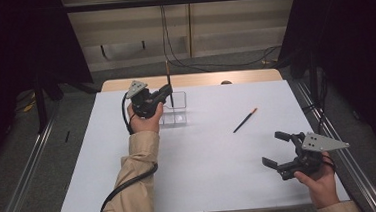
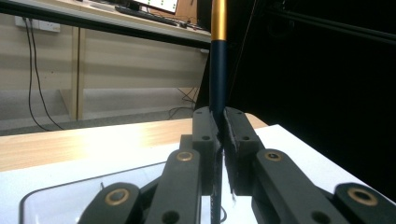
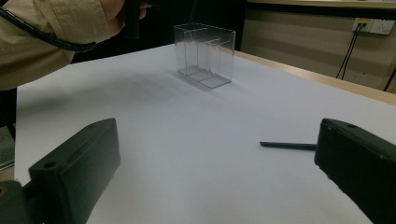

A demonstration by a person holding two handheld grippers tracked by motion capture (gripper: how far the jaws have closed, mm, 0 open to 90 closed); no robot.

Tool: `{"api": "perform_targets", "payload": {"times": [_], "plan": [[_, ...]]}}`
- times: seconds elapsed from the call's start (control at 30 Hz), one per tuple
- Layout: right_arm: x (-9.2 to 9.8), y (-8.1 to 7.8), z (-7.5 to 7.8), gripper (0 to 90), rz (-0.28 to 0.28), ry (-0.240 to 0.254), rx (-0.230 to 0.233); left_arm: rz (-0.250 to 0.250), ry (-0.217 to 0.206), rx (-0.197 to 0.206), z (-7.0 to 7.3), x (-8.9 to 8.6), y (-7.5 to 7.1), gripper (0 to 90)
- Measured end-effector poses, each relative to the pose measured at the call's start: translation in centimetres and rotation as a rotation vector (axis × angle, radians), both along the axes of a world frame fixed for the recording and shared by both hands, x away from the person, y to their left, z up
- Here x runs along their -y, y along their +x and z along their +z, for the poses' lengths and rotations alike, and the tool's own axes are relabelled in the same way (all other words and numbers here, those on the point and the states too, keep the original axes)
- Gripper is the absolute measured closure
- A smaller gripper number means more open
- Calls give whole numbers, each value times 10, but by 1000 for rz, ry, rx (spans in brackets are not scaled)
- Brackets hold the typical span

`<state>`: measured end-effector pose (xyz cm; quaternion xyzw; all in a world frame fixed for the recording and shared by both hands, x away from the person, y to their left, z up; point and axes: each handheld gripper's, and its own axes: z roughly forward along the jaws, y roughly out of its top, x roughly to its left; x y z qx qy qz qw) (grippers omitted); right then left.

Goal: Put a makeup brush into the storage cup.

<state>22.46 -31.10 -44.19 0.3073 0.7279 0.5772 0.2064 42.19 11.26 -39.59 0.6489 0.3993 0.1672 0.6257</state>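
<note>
Left tool [image 1: 167,93] clamped tight on a dark pencil [image 1: 169,82], and that pencil stands bolt upright, gold band up top, its long axis straight up and down. From the left gripper view the shaft [image 2: 217,70] runs right between the closed jaws and on below them. Directly under it, the clear box [image 1: 176,109], sitting near the far edge of the desk [image 1: 206,185], left of centre. So the drop looks like a straight line down: the pencil's lower end hangs just over or just inside the box's open top; I can't tell which from here.

Over on the near right corner, the right tool [image 1: 274,150] sits wide open, nothing in it. A second pencil [image 1: 245,120] lies flat on the desk, angled toward the far right, between box and right tool. Nearest hand for that one? The right, I'd say.
</note>
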Motion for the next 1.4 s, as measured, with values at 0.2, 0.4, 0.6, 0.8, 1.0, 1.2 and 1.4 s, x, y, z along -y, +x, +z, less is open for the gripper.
{"api": "perform_targets", "payload": {"times": [0.2,0.4,0.6,0.8,1.0,1.2,1.4], "plan": [[0,0,0,0,0,3,1,4,0,7,-1,6,2,840],[0,0,0,0,1,2,-1,13,1,12,-2,11,6,840],[1,0,0,0,1,6,-1,22,7,18,-4,15,8,840],[0,0,0,0,3,5,-2,25,7,19,-5,17,11,840],[0,1,0,0,3,6,0,31,10,22,-7,18,13,839],[0,1,0,0,2,7,1,41,19,28,-9,20,14,839],[1,1,0,0,2,8,1,46,33,35,-13,23,15,839]]}}
